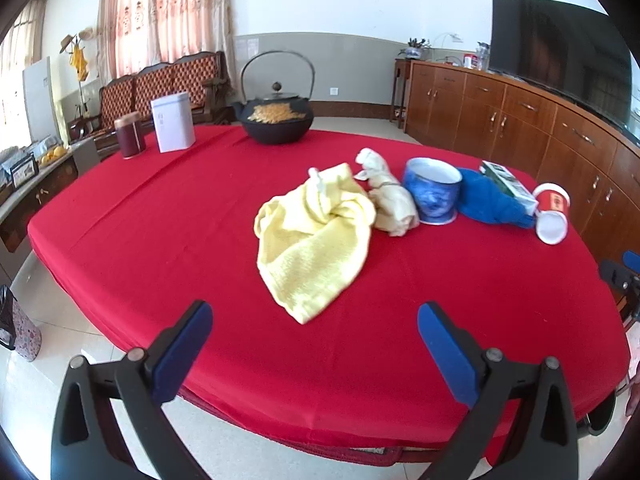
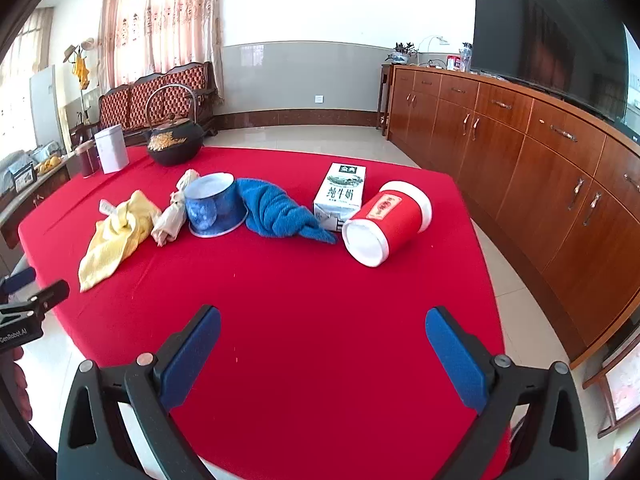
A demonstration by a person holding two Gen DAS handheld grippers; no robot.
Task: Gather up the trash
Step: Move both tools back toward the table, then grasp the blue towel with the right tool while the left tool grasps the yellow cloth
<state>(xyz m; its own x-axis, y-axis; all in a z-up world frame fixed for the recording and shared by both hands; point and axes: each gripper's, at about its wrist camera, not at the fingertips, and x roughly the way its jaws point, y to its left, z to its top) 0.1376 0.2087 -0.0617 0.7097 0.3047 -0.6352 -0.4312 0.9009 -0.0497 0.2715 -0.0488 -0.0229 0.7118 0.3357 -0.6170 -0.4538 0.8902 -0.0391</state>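
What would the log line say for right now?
left gripper: open, empty | right gripper: open, empty | tipped red paper cup, white milk carton: untouched

On the table: three cloths [image 2: 116,232], two cups [image 2: 216,210], one carton [image 2: 340,196], one teapot [image 2: 174,144].

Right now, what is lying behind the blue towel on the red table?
A white milk carton lies flat behind the blue towel. The towel covers the carton's near lower corner, so whether they touch there is hidden.
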